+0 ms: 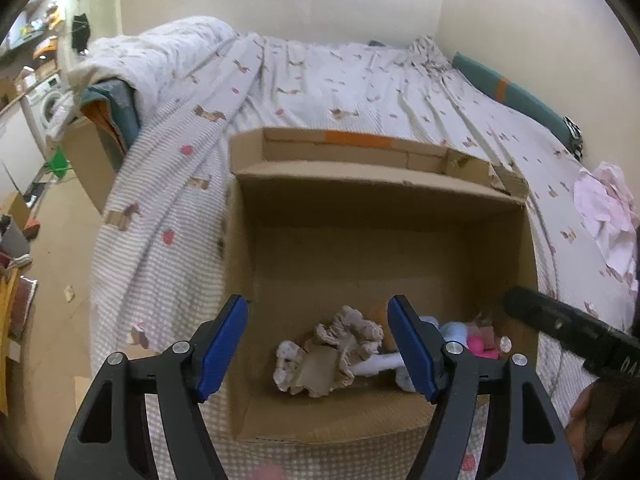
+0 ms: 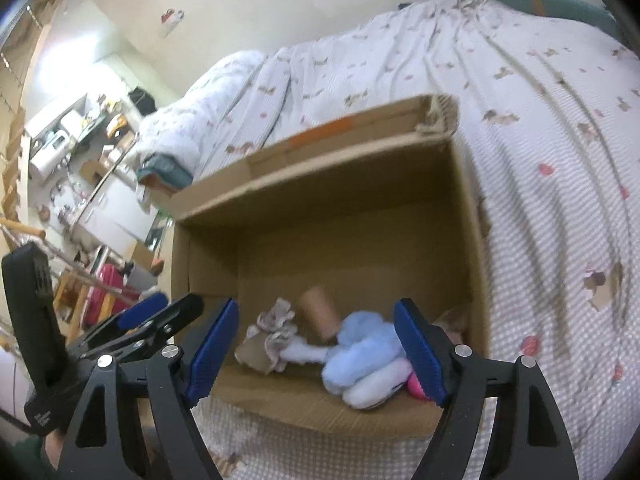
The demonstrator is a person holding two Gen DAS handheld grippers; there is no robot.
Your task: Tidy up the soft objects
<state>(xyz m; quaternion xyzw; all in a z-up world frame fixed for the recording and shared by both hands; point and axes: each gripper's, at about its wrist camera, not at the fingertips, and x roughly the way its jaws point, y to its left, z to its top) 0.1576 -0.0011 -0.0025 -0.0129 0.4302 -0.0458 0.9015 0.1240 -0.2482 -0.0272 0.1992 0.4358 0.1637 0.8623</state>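
Both grippers, left (image 1: 318, 350) and right (image 2: 316, 350), are held with jaws wide apart and nothing gripped above the box (image 1: 384, 184); soft toys (image 2: 364, 356) lie inside it, against its near wall.

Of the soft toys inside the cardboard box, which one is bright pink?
The small pink toy at the box's right near corner. The frilly beige one and the light blue plush are pale.

I see a brown cardboard box (image 1: 384, 208), blue claw pads (image 1: 224, 344), light-blue plush (image 2: 368, 344), pink toy (image 1: 484, 346), white bedsheet (image 1: 320, 80) with brown-pink print.
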